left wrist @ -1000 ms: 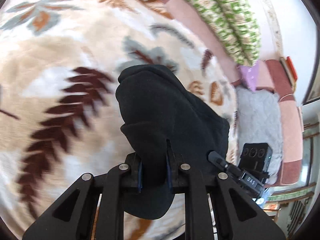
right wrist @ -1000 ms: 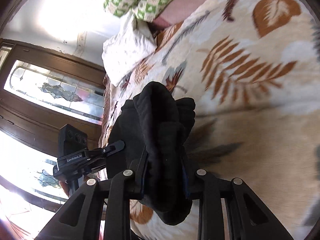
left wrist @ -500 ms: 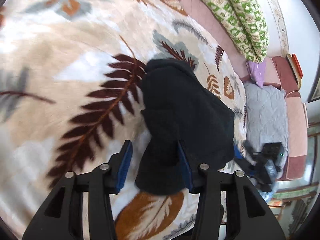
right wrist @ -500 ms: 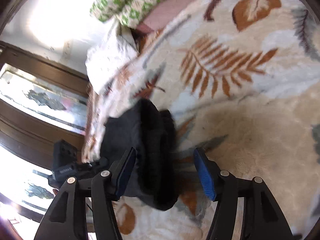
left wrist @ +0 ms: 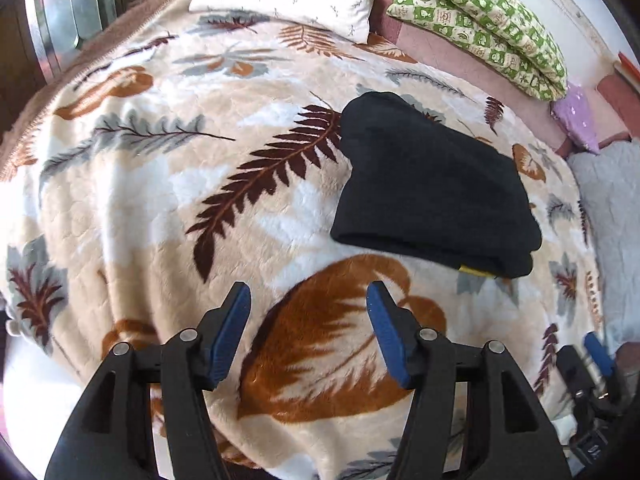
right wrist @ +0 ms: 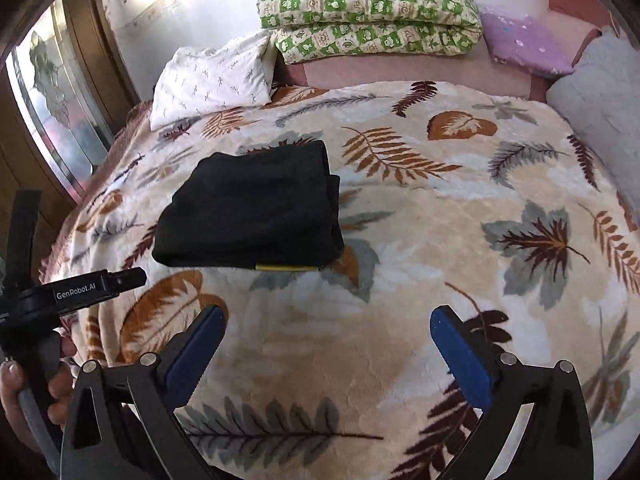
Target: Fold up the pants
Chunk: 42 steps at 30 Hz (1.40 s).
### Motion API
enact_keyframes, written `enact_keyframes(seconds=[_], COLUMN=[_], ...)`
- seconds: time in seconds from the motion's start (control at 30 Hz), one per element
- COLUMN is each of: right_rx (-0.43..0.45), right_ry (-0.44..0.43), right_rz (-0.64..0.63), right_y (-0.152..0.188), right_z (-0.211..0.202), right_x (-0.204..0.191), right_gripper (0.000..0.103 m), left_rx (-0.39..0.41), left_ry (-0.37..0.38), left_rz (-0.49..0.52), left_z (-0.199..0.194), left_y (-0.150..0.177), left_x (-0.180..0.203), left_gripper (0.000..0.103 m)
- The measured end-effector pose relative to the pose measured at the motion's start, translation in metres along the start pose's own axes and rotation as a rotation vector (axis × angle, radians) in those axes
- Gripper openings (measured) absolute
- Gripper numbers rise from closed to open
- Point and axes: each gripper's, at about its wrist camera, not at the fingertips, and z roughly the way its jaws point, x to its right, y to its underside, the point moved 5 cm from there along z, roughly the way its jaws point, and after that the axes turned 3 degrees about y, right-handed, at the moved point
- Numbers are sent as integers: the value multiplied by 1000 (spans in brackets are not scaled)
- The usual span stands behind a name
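Observation:
The black pants [left wrist: 432,188] lie folded into a compact bundle on the leaf-patterned blanket [left wrist: 200,184], a yellow tag showing at their near edge. They also show in the right wrist view [right wrist: 252,208]. My left gripper [left wrist: 308,300] is open and empty, held back from the bundle and to its left. My right gripper [right wrist: 326,324] is open and empty, held back from the bundle and to its right. Neither gripper touches the pants.
A white pillow [right wrist: 216,80], a folded green patterned quilt [right wrist: 368,20] and a purple cushion [right wrist: 524,44] lie at the head of the bed. A grey quilt [right wrist: 600,92] lies at the right. A wooden glass-panelled door [right wrist: 48,92] stands on the left.
Both grippers let go of the pants, opened, and drew back. The folded bundle now lies on the blanket by itself.

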Motion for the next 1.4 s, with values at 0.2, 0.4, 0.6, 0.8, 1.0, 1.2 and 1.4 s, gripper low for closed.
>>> enact_keyframes(seconds=[0.2,0.4,0.6,0.8,1.0,1.2,1.4], right_rx=[111,172,173,166,159,147,139], right_ry=[87,104,119,121,119,109,106], right_rz=[-51,-57,-56,-33,-14,-8,-14], right_y=[-6,-11,-3,6,13,17,18], right_z=[-32,-49,-51,-52,-52,-50,-48], right_x=[-17,-24,-22,-12,-2,0,-1], right_gripper=[103,103,103,103,103,103,103], left_rx=[134,179,215,209,194,181,168], left_ry=[-62,-71,-75,-64,-68,-77,-65], left_rz=[55,41,73,95,123,146,149], left_z=[-24,-32,-40,-41,-40,-42,-42], left_y=[5,5,16,25,34,39,39], left_x=[1,-4,8,21,29,32,33], left_gripper=[59,59,59,59,59,59,59])
